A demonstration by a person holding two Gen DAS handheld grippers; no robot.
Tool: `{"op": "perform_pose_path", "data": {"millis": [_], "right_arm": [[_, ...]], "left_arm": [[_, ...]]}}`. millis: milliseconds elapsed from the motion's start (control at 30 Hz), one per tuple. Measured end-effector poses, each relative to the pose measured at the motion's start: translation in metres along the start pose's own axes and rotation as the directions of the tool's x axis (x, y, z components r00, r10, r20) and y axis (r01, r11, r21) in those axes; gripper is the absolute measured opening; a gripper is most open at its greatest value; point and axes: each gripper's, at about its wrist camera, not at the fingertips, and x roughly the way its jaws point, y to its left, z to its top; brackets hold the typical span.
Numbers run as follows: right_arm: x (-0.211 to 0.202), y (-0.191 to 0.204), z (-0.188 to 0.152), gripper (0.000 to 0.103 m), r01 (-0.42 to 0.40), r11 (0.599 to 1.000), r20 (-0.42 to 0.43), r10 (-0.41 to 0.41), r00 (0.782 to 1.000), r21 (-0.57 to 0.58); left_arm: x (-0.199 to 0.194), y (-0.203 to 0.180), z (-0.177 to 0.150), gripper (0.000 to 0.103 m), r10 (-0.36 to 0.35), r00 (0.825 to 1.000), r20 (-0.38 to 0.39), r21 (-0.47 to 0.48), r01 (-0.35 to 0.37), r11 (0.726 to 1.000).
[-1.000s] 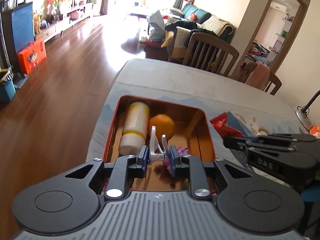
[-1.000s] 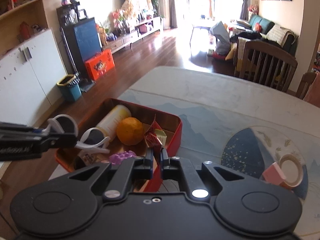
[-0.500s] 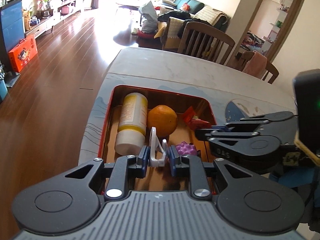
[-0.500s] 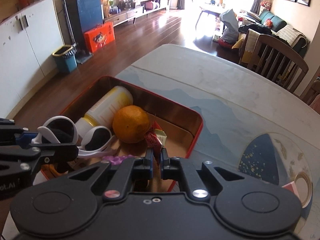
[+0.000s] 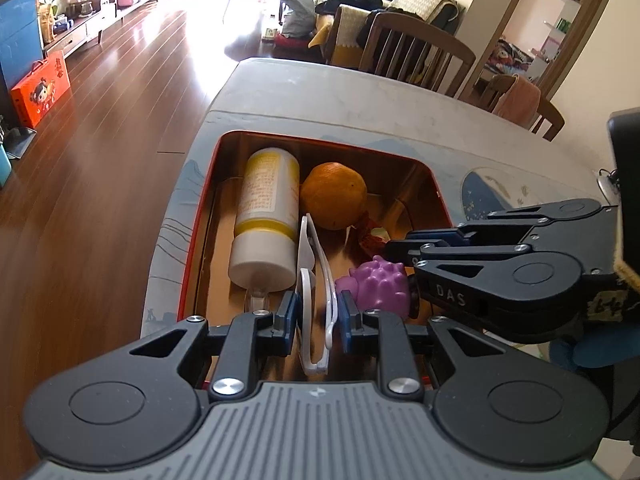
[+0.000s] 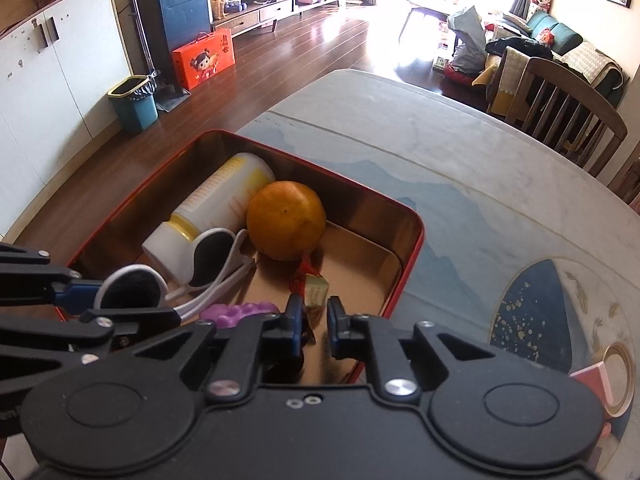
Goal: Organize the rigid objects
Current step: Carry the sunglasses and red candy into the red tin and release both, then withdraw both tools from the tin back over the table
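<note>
A red tin box [image 5: 195,240] [image 6: 413,258] on the table holds a white-and-yellow bottle [image 5: 267,212] [image 6: 216,200], an orange [image 5: 334,196] [image 6: 286,220] and a purple knobbly toy [image 5: 376,284] [image 6: 240,312]. My left gripper [image 5: 316,316] [image 6: 80,296] is shut on white sunglasses [image 5: 310,276] [image 6: 212,246], low in the box beside the bottle. My right gripper [image 6: 314,320] [image 5: 400,248] hangs over the box's near right part. Its jaws are opening, and a red-and-gold wrapped candy [image 6: 314,288] [image 5: 372,236] lies between them with a gap on one side.
The pale patterned table [image 6: 440,152] stretches to the right of the box. A tape roll [image 6: 618,376] and a pink block [image 6: 592,380] lie at its right edge. Wooden chairs [image 6: 560,92] [image 5: 416,48] stand behind. Wood floor drops off to the left.
Both grippers sank toward the box. The sunglasses came down next to the bottle. The right jaws, shut on the candy before, have parted.
</note>
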Motion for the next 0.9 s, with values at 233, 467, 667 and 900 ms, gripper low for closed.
{"op": "perform_pose_path", "data": {"millis": [233,467,667,900], "right_arm": [[-0.008,-0.002,0.001,0.024,-0.014,1.0,0.007,0.014,1.0,0.015],[-0.022,-0.008,-0.006,0.032,-0.031,0.999,0.028,0.03,0.999,0.041],[-0.037,-0.01,-0.011,0.037,-0.044,0.997,0.056,0.041,0.998,0.059],[-0.054,-0.012,-0.019,0.045,-0.046,0.996,0.084,0.039,0.996,0.079]], "left_arm": [[0.011,-0.001,-0.001,0.021,0.02,0.998,-0.056,0.004,-0.02,1.0],[0.012,-0.002,-0.004,0.021,0.041,0.998,-0.056,0.009,-0.041,0.999],[0.007,-0.004,-0.008,0.021,0.047,0.997,-0.061,0.003,-0.047,0.999],[-0.004,-0.005,-0.013,0.031,0.051,0.998,-0.048,-0.002,-0.051,0.999]]}}
